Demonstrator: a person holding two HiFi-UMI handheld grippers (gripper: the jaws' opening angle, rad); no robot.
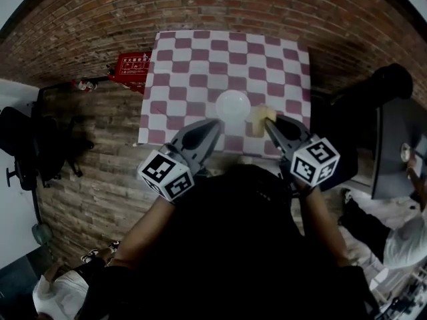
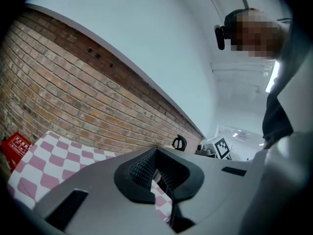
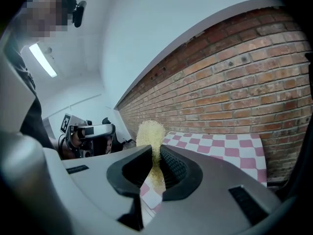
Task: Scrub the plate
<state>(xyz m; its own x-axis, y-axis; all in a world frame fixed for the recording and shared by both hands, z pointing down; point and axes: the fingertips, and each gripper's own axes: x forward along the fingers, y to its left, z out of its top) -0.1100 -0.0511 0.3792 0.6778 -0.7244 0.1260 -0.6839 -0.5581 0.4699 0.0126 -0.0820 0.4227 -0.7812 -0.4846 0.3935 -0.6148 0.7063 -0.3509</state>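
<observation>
Checkered tablecloth [image 1: 193, 65] before brick, with the white plate [image 1: 233, 105] near its front edge. The right gripper [image 1: 270, 124] clamps a yellow sponge [image 1: 259, 117] just beside the plate, apparently ready to scrub. The left gripper [image 1: 212, 127], closed and empty, hovers near the rim, probably to steady the plate.

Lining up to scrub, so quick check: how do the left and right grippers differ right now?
The right gripper has its jaws shut on a yellow sponge; the left gripper has its jaws shut on nothing. The right gripper sits right of the plate, the left gripper at its lower left. Both reach over the checkered table's near edge.
</observation>
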